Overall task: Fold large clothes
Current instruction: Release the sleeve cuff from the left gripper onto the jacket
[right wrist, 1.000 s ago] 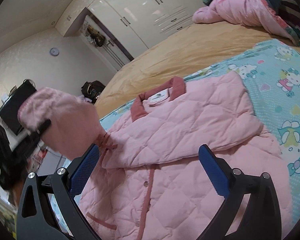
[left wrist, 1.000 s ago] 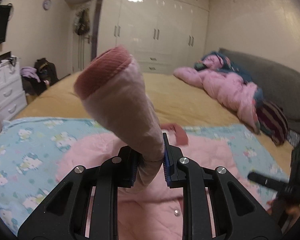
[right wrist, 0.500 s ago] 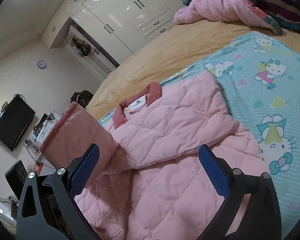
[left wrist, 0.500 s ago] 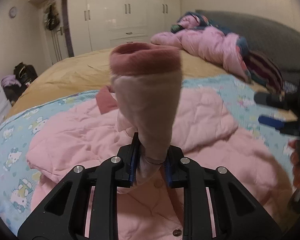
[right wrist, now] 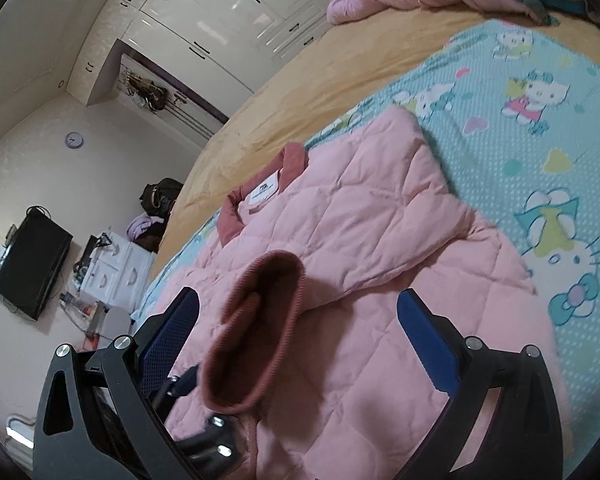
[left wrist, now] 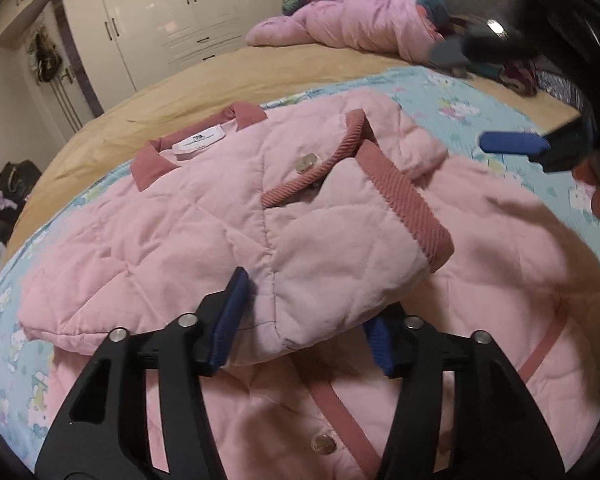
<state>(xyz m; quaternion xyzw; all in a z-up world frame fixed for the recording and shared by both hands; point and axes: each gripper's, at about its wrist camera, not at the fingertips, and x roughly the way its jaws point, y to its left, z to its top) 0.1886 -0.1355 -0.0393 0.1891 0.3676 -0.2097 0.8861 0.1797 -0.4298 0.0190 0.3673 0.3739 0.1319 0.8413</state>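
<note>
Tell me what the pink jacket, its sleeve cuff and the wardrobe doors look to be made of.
Pink jacket: soft quilted fabric, matte, puffy stitched diamonds, probably padded.
Sleeve cuff: darker rose ribbed knit, ridges visible.
Wardrobe doors: glossy white panels, lacquer or laminate, reflecting ceiling light.

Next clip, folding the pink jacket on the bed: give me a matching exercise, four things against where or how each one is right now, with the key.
Things:
1. sleeve cuff
2. white label
3. pile of pink clothes
4. cartoon blanket

Places or states:
A. spread flat under the jacket
B. heaped at the far end of the bed
C. folded across the jacket's front, between the open jaws of the left gripper
D. inside the dark pink collar

Pairs: 1-C, 2-D, 3-B, 4-A
</note>
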